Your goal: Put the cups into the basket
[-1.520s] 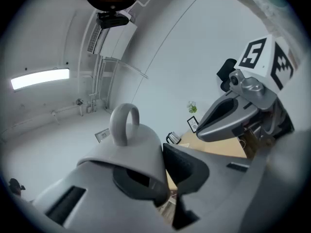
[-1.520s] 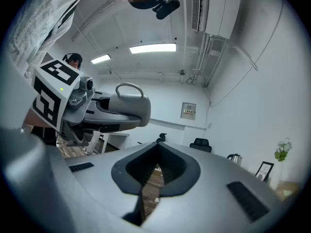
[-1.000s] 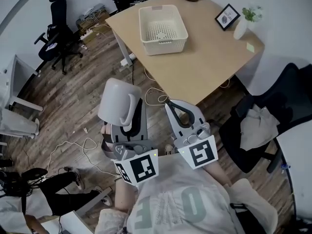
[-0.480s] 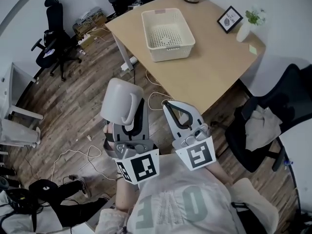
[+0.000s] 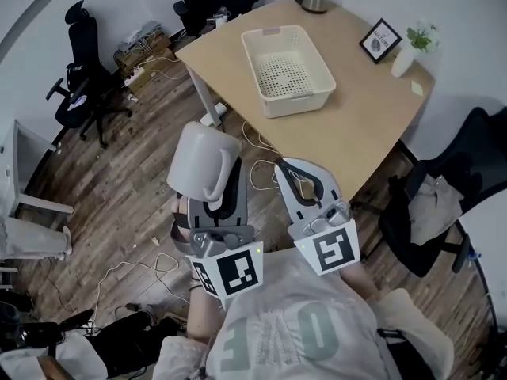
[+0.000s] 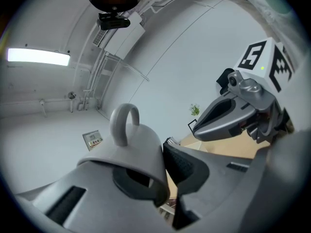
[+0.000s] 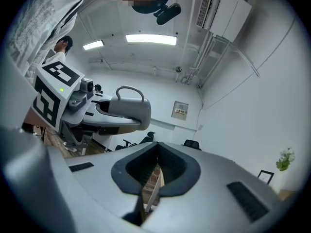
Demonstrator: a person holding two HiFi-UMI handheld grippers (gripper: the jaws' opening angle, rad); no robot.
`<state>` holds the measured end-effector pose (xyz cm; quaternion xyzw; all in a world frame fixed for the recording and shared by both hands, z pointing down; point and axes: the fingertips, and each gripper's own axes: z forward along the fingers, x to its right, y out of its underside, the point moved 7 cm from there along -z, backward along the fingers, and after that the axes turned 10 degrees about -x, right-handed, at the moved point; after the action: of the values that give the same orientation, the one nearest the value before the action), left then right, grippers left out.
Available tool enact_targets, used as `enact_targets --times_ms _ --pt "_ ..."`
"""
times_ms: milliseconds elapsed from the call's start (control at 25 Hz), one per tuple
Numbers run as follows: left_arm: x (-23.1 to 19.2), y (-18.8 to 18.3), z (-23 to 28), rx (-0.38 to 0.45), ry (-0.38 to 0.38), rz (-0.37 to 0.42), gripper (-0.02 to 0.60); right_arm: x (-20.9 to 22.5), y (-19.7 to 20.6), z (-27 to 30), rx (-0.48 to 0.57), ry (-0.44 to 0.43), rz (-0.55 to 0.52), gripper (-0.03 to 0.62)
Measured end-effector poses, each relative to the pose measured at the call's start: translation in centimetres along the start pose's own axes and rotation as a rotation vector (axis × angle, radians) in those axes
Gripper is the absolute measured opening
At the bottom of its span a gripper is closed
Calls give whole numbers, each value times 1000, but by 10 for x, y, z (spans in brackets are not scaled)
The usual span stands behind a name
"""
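Wood-plank floor and pale counter (image 5: 356, 125), head view: a perforated cream plastic basket (image 5: 289, 70) sits on the counter, ahead and right of both claws. The left claw (image 5: 224, 192) carries a smooth grey cup (image 5: 198, 161); the right claw (image 5: 283, 169) is nearer the basket. Left gripper view: jaws pinch the cup's wall, handle uppermost. Right gripper view: jaws together, nothing between.

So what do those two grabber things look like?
The left gripper and right gripper are both grey plastic, shaped like long pointed beaks, with dark pads inside. Each carries a white cube printed with black square patterns and a tiny green light. The person wears a pale shirt with big letters.
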<state>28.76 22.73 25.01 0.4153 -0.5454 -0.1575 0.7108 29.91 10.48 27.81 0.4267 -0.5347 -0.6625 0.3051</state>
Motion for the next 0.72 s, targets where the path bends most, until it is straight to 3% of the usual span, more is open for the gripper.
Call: enact_targets --times_ms 440,720 --pt "-69 63 6 58 64 3 60 -42 -12 65 -29 112 5 -2" --pt "-85 85 49 56 103 -17 60 -27 0 97 -76 162 47 -2"
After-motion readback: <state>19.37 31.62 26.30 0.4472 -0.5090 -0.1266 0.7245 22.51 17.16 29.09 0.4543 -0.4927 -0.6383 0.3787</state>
